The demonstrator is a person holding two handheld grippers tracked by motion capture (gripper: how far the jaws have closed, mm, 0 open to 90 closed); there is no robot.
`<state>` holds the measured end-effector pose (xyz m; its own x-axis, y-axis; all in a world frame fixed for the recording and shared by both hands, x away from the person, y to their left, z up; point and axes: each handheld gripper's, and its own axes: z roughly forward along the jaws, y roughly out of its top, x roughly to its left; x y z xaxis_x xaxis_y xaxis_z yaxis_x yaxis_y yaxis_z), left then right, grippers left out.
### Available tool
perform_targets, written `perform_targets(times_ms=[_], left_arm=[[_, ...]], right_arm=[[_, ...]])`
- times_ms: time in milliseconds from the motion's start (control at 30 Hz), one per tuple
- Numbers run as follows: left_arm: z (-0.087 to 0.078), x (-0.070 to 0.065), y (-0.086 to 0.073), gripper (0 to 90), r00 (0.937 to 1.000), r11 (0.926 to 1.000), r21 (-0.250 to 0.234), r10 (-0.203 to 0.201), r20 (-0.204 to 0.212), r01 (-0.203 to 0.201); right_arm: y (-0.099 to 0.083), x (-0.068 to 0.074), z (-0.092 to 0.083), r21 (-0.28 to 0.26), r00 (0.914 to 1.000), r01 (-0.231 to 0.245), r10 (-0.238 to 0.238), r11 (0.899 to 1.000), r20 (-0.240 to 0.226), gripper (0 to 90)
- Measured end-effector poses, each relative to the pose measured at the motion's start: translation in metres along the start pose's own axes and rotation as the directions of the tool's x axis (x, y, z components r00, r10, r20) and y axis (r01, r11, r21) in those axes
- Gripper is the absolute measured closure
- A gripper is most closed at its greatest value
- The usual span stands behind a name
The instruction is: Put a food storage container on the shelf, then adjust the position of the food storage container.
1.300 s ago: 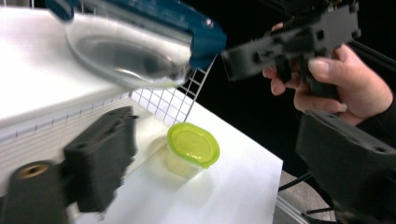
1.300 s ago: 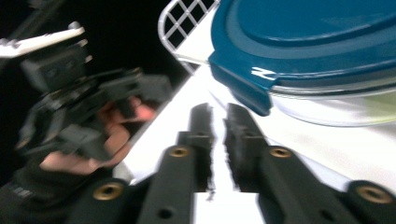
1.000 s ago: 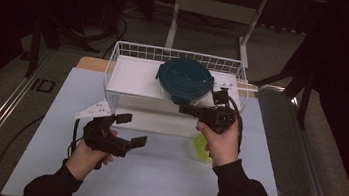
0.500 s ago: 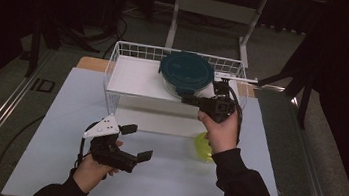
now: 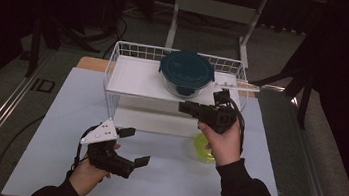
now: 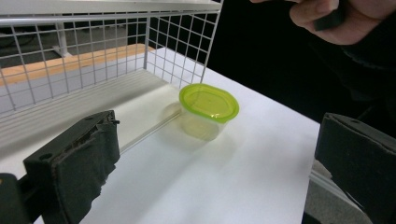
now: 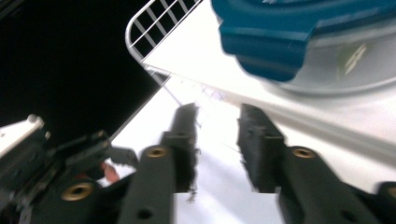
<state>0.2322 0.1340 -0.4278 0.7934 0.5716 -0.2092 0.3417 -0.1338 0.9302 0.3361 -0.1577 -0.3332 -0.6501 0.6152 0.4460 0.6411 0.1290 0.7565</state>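
A glass container with a dark teal lid [image 5: 186, 73] stands on the white shelf of a wire rack [image 5: 135, 75]. My right gripper [image 5: 187, 108] hovers just in front of it. Its jaws [image 7: 217, 116] have just been opening and nothing is between them; the teal lid [image 7: 299, 32] is close above. A small tub with a green lid [image 6: 208, 102] sits on the white table by the rack, partly behind my right hand in the high view [image 5: 200, 146]. My left gripper [image 5: 136, 146] is low over the table, open and empty [image 6: 217, 140], facing that tub.
The wire rack's mesh wall [image 6: 93, 46] rises left of the green tub. The white table top [image 5: 59, 114] ends at dark floor on both sides. A stand's legs [image 5: 245, 41] are behind the rack. The left gripper [image 7: 56, 158] appears lower left in the right gripper view.
The right gripper's jaws have parted and the hand has drawn back a little from the teal-lidded container. The left gripper has shifted slightly towards me and turned.
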Motion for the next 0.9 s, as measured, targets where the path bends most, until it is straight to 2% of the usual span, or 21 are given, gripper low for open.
perform_targets(times_ms=[167,233,267,300,367,433,567,733,900], left_arm=[[-0.008,0.001,-0.012,0.0,0.9999,1.0,-0.004,0.001,-0.015,-0.001],[-0.011,0.002,-0.017,0.0,0.9998,0.9999,-0.014,0.002,-0.02,-0.002],[-0.013,0.002,-0.021,0.0,0.9998,0.9999,-0.015,0.004,-0.019,-0.005],[-0.013,0.002,-0.023,0.0,0.9998,0.9999,-0.014,0.007,-0.02,-0.007],[-0.015,0.003,-0.03,0.0,0.9994,0.9998,-0.014,0.016,-0.031,-0.016],[-0.016,0.003,-0.036,0.0,0.999,0.9997,-0.008,0.023,-0.038,-0.023],[-0.017,0.003,-0.044,0.0,0.9991,0.9995,-0.004,0.031,-0.029,-0.032],[-0.018,0.002,-0.047,0.0,0.9985,0.9989,-0.008,0.047,-0.027,-0.047],[-0.019,0.001,-0.049,0.0,0.998,0.9982,-0.013,0.057,-0.027,-0.058]], right_arm=[[-0.021,0.001,-0.01,-0.037,0.9972,0.075,-0.075,0.997,0.003,31.4],[-0.031,-0.001,-0.016,-0.048,0.9931,0.111,-0.112,0.993,-0.034,19.3],[-0.035,-0.002,-0.019,-0.056,0.9918,0.117,-0.119,0.992,-0.044,16.5],[-0.041,-0.003,-0.023,-0.082,0.9901,0.127,-0.132,0.988,-0.048,16.3],[-0.048,-0.004,-0.028,-0.086,0.9877,0.149,-0.152,0.985,-0.035,15.7],[-0.058,-0.009,-0.035,-0.11,0.9852,0.157,-0.163,0.982,-0.052,15.7],[-0.074,-0.017,-0.047,-0.126,0.9775,0.201,-0.208,0.971,-0.037,13.8],[-0.095,-0.03,-0.057,-0.092,0.9825,0.186,-0.186,0.978,0.01,13.7],[-0.112,-0.049,-0.064,-0.096,0.9852,0.171,-0.169,0.981,0.031,14.5]])
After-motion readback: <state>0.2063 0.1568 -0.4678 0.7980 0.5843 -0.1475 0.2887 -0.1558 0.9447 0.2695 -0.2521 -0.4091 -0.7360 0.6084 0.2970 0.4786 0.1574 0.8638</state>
